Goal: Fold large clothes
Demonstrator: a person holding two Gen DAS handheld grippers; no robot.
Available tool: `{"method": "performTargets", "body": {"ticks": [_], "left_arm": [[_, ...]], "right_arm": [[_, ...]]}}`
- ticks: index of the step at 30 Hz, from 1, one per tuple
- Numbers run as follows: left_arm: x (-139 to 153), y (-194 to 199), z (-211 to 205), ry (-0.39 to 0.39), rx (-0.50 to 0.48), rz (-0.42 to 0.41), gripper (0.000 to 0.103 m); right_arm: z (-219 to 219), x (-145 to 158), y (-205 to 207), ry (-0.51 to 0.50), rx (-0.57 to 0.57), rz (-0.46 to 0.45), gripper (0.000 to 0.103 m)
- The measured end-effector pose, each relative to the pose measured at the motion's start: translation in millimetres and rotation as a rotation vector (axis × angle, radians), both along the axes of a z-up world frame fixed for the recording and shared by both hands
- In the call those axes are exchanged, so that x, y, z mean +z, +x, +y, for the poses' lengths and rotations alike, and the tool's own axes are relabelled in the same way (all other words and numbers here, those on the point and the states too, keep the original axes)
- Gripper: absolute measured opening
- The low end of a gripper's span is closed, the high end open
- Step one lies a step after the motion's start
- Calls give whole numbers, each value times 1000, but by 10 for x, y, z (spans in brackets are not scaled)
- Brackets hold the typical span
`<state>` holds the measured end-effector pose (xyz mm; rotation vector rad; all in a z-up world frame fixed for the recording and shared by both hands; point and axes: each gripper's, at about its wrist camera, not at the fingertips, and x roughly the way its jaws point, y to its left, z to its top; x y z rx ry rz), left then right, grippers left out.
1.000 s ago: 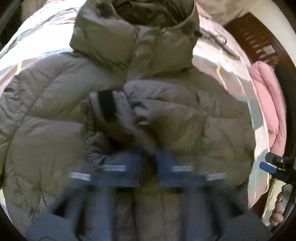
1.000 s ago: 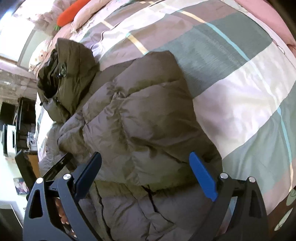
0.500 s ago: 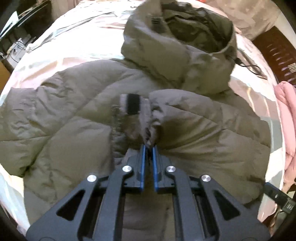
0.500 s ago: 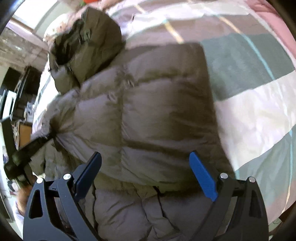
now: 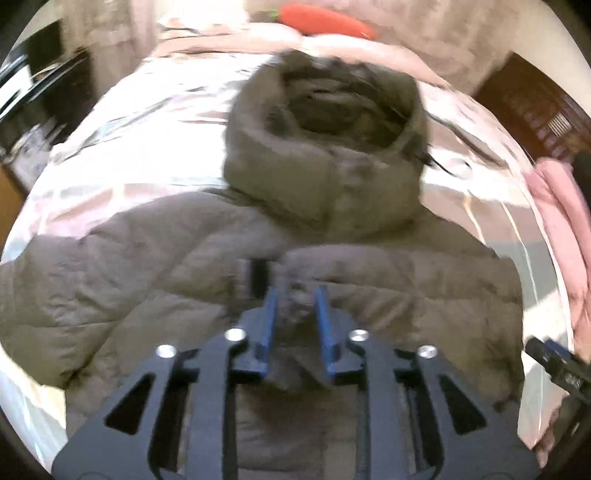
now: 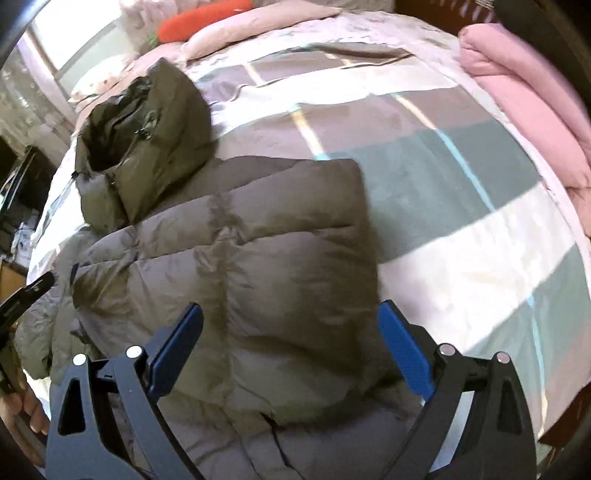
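Note:
An olive puffer jacket (image 5: 147, 280) lies flat on the bed, hood (image 5: 325, 147) at the far end. One sleeve is folded across the chest, its black cuff band (image 5: 258, 273) near the middle. My left gripper (image 5: 294, 295) hovers over that sleeve with its jaws opening; a ridge of sleeve fabric stands between the pads, which no longer pinch it. In the right wrist view the jacket (image 6: 280, 229) fills the centre, and my right gripper (image 6: 290, 305) hangs above its folded side, wide open and holding nothing.
The jacket rests on a plaid bedspread (image 6: 461, 206). A pink folded blanket (image 6: 517, 92) lies along the right edge of the bed. An orange pillow (image 5: 325, 22) sits at the head. Dark furniture (image 5: 37, 92) stands to the left.
My left gripper was shut on a fold of the sleeve; it has since lifted back and its jaws have parted. The right gripper shifted sideways over the jacket, still open.

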<state>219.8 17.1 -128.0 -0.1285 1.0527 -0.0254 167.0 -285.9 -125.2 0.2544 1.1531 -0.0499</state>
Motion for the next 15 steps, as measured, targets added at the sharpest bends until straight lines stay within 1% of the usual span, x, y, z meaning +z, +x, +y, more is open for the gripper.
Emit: {"method": "performTargets", "body": {"ticks": [1, 2, 4, 5, 7, 8, 10, 11, 12, 13, 14, 15], "left_arm": [[-63, 12, -62, -10, -25, 18, 31], [-157, 40, -150, -9, -50, 57, 34], [-369, 96, -222, 11, -71, 141, 39], [-510, 117, -228, 17, -72, 192, 39], [-718, 148, -188, 12, -64, 269, 39], [-787, 159, -139, 5, -48, 294, 39], [-775, 169, -59, -6, -22, 292, 40], [-727, 172, -8, -6, -8, 277, 51], [-685, 168, 29, -4, 0, 264, 59], [-649, 167, 75, 0, 11, 254, 77], [-606, 156, 153, 0, 34, 246, 84], [-569, 141, 251, -13, 61, 242, 84]], "right_arm": [[32, -99, 37, 13, 18, 27, 96], [57, -169, 49, 17, 29, 50, 95], [151, -469, 96, -27, 57, 171, 95], [184, -664, 107, -68, 70, 231, 95], [225, -782, 120, -102, 84, 244, 96], [245, -774, 127, -122, 84, 241, 95], [277, -656, 119, -141, 63, 212, 95], [286, -555, 99, -137, 48, 171, 95], [315, -412, 78, -121, 46, 106, 95], [357, -360, 74, -127, 59, 87, 95], [428, -361, 86, -144, 90, 99, 95], [494, -413, 100, -150, 118, 133, 95]]}}
